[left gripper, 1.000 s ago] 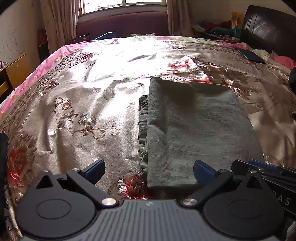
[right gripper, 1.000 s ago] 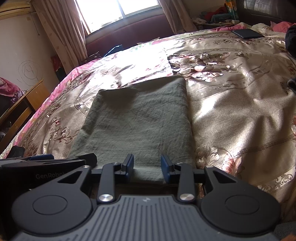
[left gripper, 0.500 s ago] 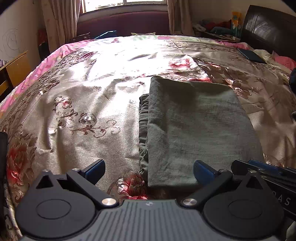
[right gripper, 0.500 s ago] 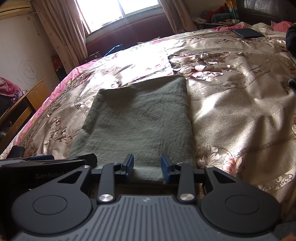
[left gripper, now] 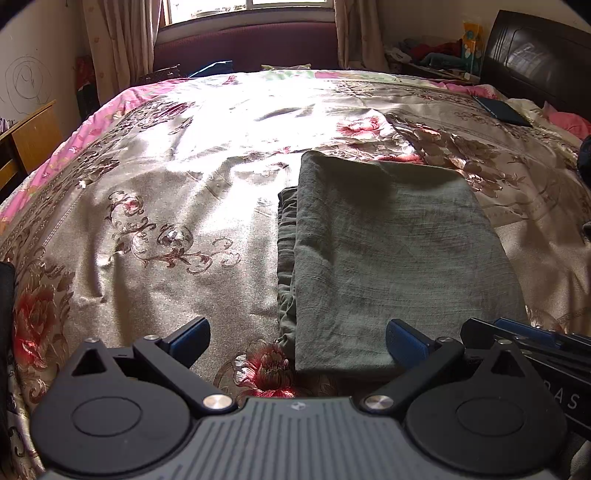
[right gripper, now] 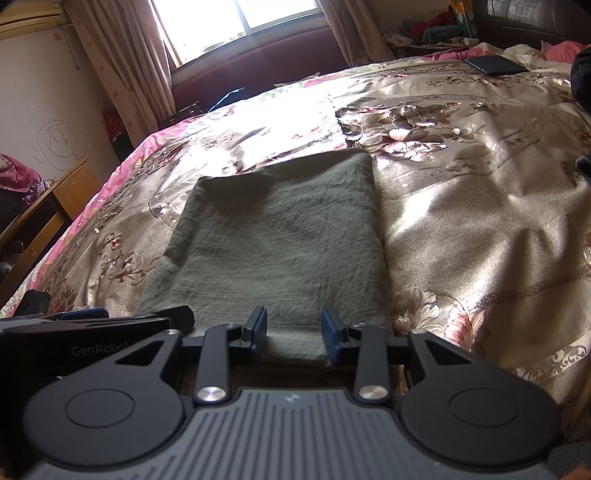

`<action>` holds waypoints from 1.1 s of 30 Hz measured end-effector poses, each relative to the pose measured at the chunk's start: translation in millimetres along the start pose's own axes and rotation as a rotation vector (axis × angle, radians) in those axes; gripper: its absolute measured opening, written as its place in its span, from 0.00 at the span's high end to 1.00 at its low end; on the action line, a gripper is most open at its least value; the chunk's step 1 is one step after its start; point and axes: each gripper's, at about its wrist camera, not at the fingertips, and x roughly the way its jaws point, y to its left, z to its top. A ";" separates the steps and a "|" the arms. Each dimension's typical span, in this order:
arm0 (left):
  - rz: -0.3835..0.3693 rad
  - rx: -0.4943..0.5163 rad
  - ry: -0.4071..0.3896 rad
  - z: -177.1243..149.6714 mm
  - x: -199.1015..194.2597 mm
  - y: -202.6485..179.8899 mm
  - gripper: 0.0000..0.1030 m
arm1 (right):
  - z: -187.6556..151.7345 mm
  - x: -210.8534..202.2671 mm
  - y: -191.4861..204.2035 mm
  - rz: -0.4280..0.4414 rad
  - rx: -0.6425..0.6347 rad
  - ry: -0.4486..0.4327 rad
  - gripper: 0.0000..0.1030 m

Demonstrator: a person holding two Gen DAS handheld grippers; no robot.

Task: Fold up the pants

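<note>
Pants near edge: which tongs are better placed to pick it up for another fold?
Right, probably. The right tongs sit open, centred on the pants near edge. The left tongs straddle their left corner, partly over the bedspread.

Daylight from the window point(right gripper: 240, 26) glares off the satin bedspread point(left gripper: 207, 155); fisheye bends and darkens the corners.

The near edge of the folded pants point(right gripper: 273, 236) is hidden behind the right gripper point(right gripper: 293, 328) between its jaws, and a dark flat object point(right gripper: 495, 64) far ahead right is too small to identify.
</note>
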 end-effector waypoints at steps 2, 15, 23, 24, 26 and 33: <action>0.000 0.000 0.001 0.2 0.0 0.1 0.00 | 0.0 0.0 0.0 0.000 0.000 0.001 0.67; 0.000 -0.001 0.001 -0.5 0.0 0.2 0.00 | -0.3 -0.2 0.1 -0.002 -0.001 -0.001 0.67; 0.012 0.017 -0.001 -0.6 -1.1 -2.8 0.00 | -0.2 -0.2 0.3 -0.002 0.001 -0.002 0.68; 0.012 0.016 0.000 -0.4 -1.2 -2.7 0.00 | -0.3 -0.2 0.3 -0.002 0.000 -0.002 0.68; 0.011 0.014 0.000 -0.2 -1.1 -2.9 0.00 | 0.3 -0.1 0.1 -0.002 -0.002 0.000 0.68; 0.011 0.014 0.000 -0.2 -1.2 -2.7 0.00 | 0.1 -0.7 0.4 -0.001 -0.001 0.000 0.68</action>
